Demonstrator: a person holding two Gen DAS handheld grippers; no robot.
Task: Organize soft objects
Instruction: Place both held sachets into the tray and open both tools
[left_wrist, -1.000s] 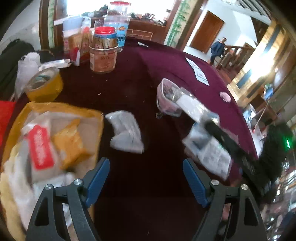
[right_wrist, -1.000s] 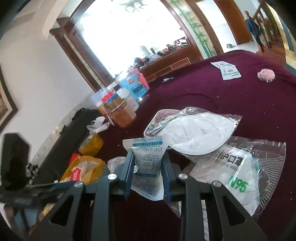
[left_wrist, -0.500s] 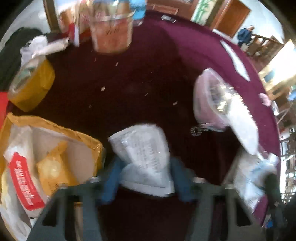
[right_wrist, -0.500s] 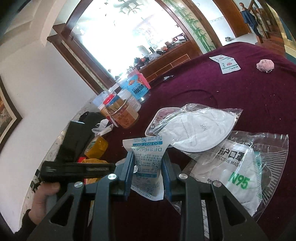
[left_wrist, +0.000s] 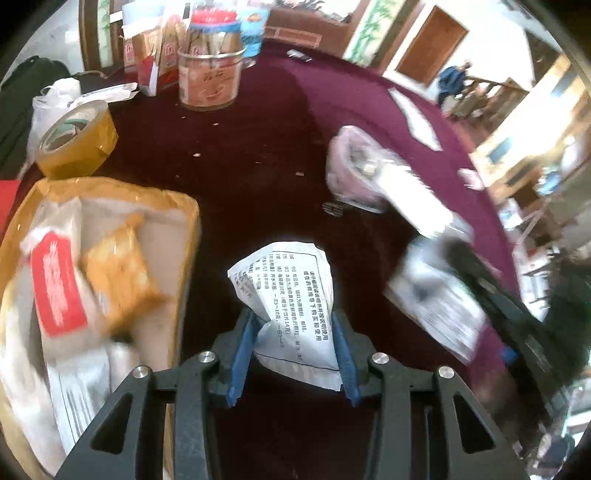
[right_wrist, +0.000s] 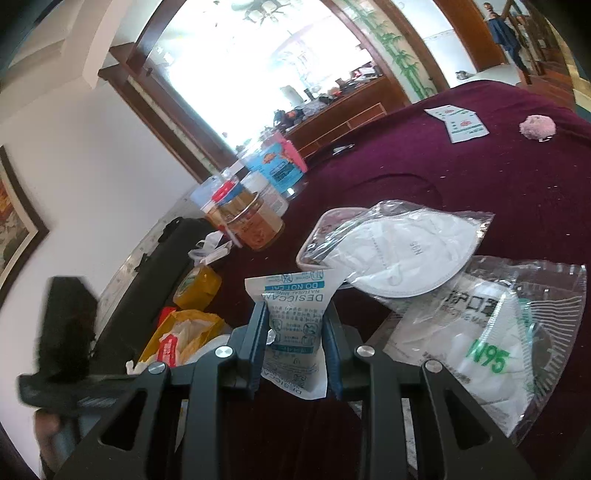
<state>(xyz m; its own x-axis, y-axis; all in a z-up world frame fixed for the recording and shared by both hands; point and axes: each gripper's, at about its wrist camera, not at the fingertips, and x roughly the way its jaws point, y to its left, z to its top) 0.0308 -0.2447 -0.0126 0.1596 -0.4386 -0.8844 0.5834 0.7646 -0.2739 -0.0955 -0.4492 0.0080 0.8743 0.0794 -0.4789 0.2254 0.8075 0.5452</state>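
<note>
The left gripper has just closed on the white printed paper sachet; the yellow open bag lies just left of it. The right gripper is clamped on the blue-and-white desiccant packet.

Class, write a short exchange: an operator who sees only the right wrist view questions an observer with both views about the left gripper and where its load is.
Operator: In my view the left gripper is a dark blur. Is it holding anything?
Observer: Yes. Its jaws have just been closing, and they now pinch a white sachet printed with black text.
Operator: Is that sachet in the yellow bag yet?
Observer: No. In the left wrist view it is outside the bag, to the right of the rim.
</note>
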